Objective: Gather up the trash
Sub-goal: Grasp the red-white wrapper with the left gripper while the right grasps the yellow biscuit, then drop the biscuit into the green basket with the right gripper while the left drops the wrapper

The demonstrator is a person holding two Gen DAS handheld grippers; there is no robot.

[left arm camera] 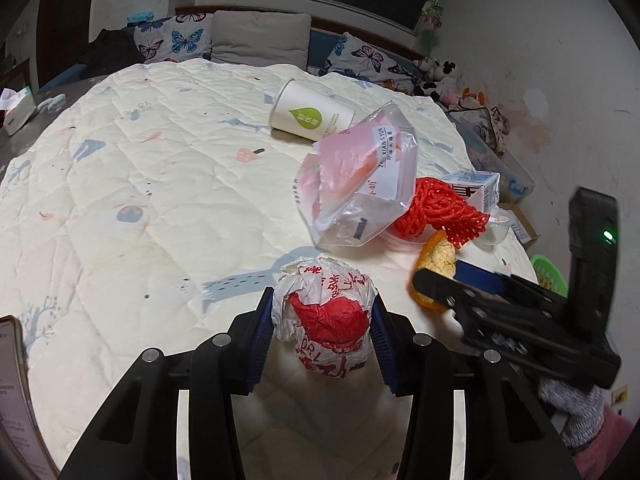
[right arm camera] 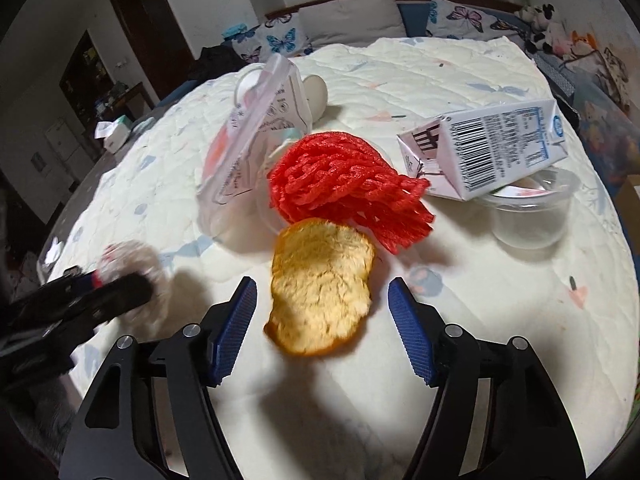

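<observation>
My left gripper (left arm camera: 323,312) is shut on a crumpled red-and-white paper ball (left arm camera: 326,314), its blue pads pressed on both sides. In the right wrist view that ball (right arm camera: 134,264) is a blur at the left. My right gripper (right arm camera: 322,300) is open, its pads on either side of an orange peel (right arm camera: 322,292) and apart from it. The peel also shows in the left wrist view (left arm camera: 438,258). Beyond lie a red foam net (right arm camera: 344,190), a clear plastic bag (left arm camera: 360,184), a milk carton (right arm camera: 488,148), a clear plastic cup (right arm camera: 528,216) and a paper cup (left arm camera: 310,112) on its side.
All lies on a round table under a cream quilted cloth (left arm camera: 140,180). A green basket (left arm camera: 550,272) sits past the table's right edge. A tissue box (left arm camera: 18,110) stands far left. Pillows (left arm camera: 260,38) and soft toys (left arm camera: 440,74) line the back.
</observation>
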